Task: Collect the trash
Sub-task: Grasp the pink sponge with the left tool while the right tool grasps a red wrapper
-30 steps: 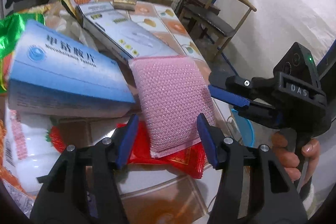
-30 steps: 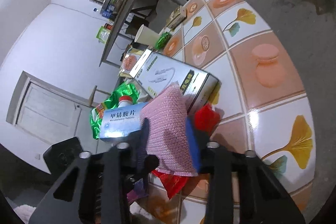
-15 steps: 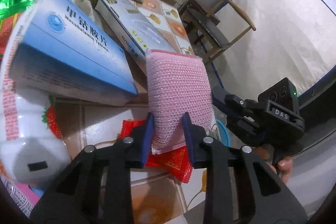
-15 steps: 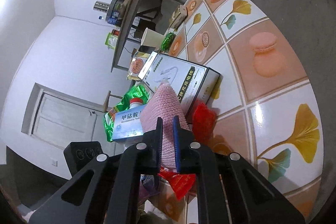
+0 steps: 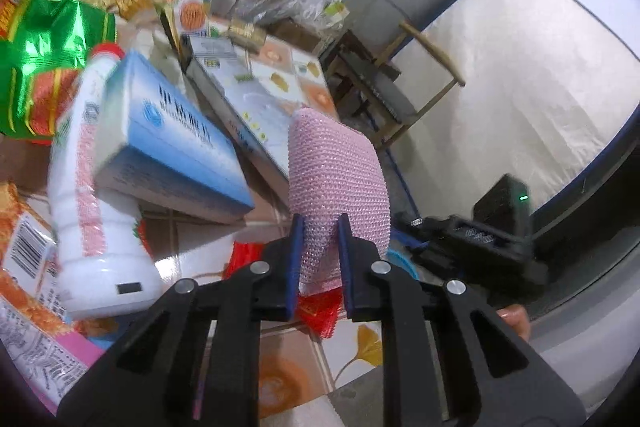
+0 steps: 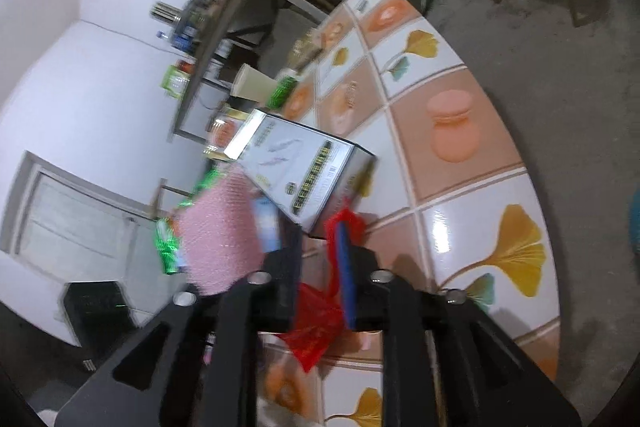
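left claw [image 5: 318, 227]: just closing, clamps pink sponge [image 5: 340, 179], lifted over bench [image 5: 280, 367] front edge | right claw [image 6: 320, 259]: just opening, jaws narrow, empty, above red wrapper [image 6: 316, 331]

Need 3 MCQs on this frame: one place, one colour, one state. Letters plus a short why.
1. Where does the blue-and-white medicine box sit relative to the pink mesh scrubbing sponge in the left wrist view?
A. left of it
B. right of it
C. under it

2. What colour is the crumpled plastic wrapper below the sponge?
A. green
B. red
C. yellow

3. What is the left gripper doing?
A. open, nothing between its pads
B. shut on the sponge
C. shut on the white bottle

Key: 1 A, the box lies left of the sponge; 2 B, red film shows under the pads; 3 B, both blue pads pinch the sponge's lower end after its jaws have just been closing.
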The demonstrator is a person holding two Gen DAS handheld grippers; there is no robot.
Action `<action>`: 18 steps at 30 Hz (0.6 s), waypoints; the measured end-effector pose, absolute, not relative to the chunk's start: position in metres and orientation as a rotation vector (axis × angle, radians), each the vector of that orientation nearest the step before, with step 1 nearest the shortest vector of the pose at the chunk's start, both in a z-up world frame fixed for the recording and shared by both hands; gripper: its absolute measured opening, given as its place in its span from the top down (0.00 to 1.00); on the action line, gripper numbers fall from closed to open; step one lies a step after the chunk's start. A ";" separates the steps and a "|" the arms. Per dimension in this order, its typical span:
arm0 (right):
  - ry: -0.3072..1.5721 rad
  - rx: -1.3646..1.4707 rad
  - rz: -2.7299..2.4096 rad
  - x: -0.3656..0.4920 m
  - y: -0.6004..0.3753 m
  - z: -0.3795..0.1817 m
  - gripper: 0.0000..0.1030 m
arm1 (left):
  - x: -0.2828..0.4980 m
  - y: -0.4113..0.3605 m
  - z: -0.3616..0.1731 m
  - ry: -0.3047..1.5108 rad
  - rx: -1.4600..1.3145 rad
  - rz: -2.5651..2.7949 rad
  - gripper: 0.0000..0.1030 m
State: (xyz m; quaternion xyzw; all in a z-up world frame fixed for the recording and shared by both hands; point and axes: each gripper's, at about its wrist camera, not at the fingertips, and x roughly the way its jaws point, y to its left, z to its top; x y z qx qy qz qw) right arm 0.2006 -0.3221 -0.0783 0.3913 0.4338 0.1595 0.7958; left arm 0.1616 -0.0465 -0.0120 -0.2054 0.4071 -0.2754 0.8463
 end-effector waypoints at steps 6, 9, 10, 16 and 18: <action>1.000 0.681 0.262 0.216 -0.293 -0.076 0.51 | 0.152 -0.030 0.013 0.771 -0.440 -0.569 0.86; 1.025 0.600 0.210 0.223 -0.280 -0.079 0.54 | 0.149 -0.024 0.019 0.756 -0.434 -0.547 0.86; 1.034 0.583 0.193 0.224 -0.278 -0.082 0.67 | 0.149 -0.022 0.019 0.756 -0.439 -0.548 0.86; 1.038 0.630 0.177 0.212 -0.287 -0.094 0.95 | 0.140 -0.018 0.024 0.742 -0.435 -0.536 0.86; 1.012 0.664 0.181 0.203 -0.296 -0.091 0.96 | 0.138 -0.019 0.026 0.739 -0.429 -0.533 0.86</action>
